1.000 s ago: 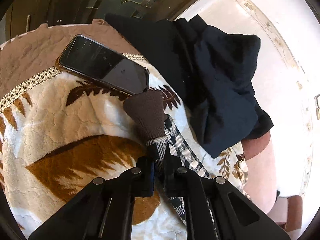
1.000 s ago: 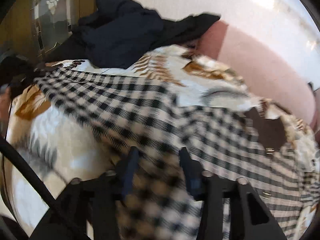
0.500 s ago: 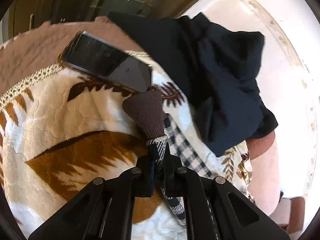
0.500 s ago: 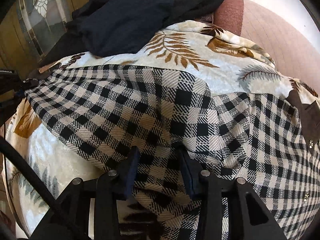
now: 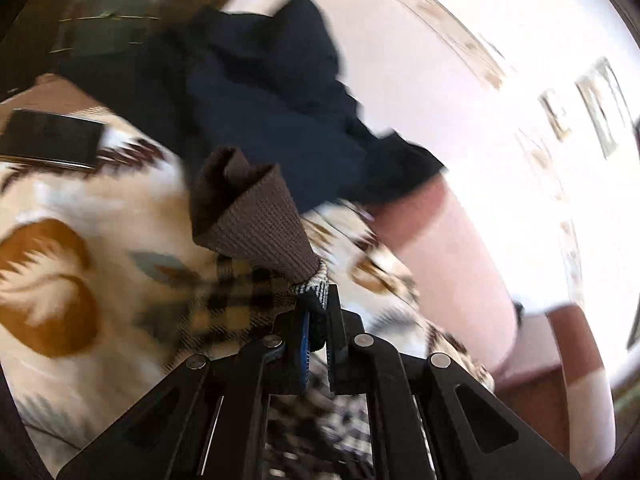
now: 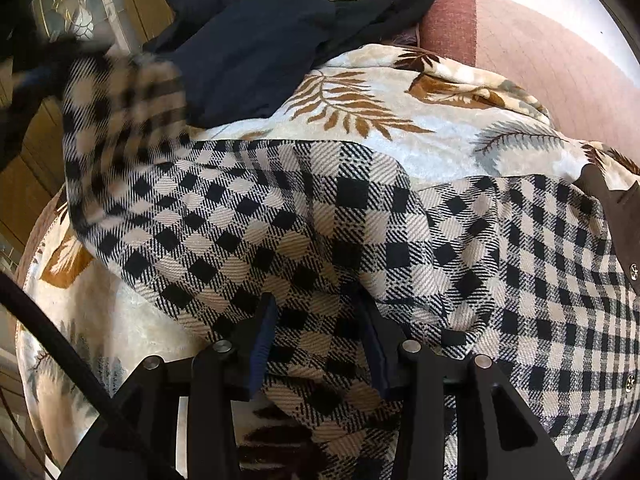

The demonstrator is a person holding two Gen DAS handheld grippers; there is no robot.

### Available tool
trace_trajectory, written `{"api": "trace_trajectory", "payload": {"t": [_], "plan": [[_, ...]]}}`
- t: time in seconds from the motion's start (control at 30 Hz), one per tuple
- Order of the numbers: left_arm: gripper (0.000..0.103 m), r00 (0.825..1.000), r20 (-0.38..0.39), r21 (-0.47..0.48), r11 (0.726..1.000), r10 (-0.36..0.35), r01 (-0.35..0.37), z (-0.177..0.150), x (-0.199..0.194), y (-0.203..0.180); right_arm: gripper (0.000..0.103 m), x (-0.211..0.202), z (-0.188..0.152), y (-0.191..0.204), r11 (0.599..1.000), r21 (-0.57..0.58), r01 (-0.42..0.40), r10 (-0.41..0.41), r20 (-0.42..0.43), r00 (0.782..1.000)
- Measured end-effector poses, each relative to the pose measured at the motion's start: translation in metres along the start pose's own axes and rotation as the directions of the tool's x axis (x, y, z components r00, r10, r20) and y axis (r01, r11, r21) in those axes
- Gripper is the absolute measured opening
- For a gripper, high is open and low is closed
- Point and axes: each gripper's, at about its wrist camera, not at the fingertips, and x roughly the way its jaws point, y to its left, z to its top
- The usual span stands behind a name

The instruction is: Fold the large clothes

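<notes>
The shirt (image 6: 320, 232) lies spread on the blanket (image 6: 400, 148), across the near and right part of the right wrist view. Its sleeve end (image 6: 120, 112) rises off the blanket at far left. The pile of clothes (image 6: 256, 40) sits on the blanket's far edge, behind the shirt. In the left wrist view, the phone (image 5: 50, 138) lies on the blanket at far left, left of the pile, with the cuff (image 5: 248, 216) raised in front of that pile.
</notes>
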Motion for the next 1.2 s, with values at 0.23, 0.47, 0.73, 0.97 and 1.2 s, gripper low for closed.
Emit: {"api": "trace_trajectory", "payload": {"t": [0.23,0.47,0.73,0.97,1.2], "plan": [[0.006,0.990,-0.136,0.164,0.986,-0.018,0.041,-0.058,0.046,-0.057,0.063,-0.045,-0.015,-0.086,0.971,0.238,-0.018,0.010,0.035,0.999],[0.006,0.958,-0.286,0.295,0.951,-0.007,0.095,-0.129,0.085,-0.093,0.065,-0.089,-0.054,-0.204,0.878,0.473,0.079,-0.113,0.044,0.993],[0.047,0.927,-0.374,0.412,0.899,0.018,0.148,-0.188,0.102,-0.121,0.065,-0.126,-0.074,-0.244,0.845,0.530,0.077,-0.136,0.074,0.988],[0.067,0.909,-0.404,0.386,0.882,-0.103,0.272,-0.166,0.062,-0.136,0.068,-0.143,-0.073,-0.235,0.872,0.488,0.035,-0.099,0.107,0.989],[0.077,0.966,-0.243,0.397,0.899,-0.093,0.186,-0.112,0.015,-0.111,0.075,-0.129,-0.053,-0.201,0.905,0.426,-0.001,-0.056,0.121,0.991]]}}
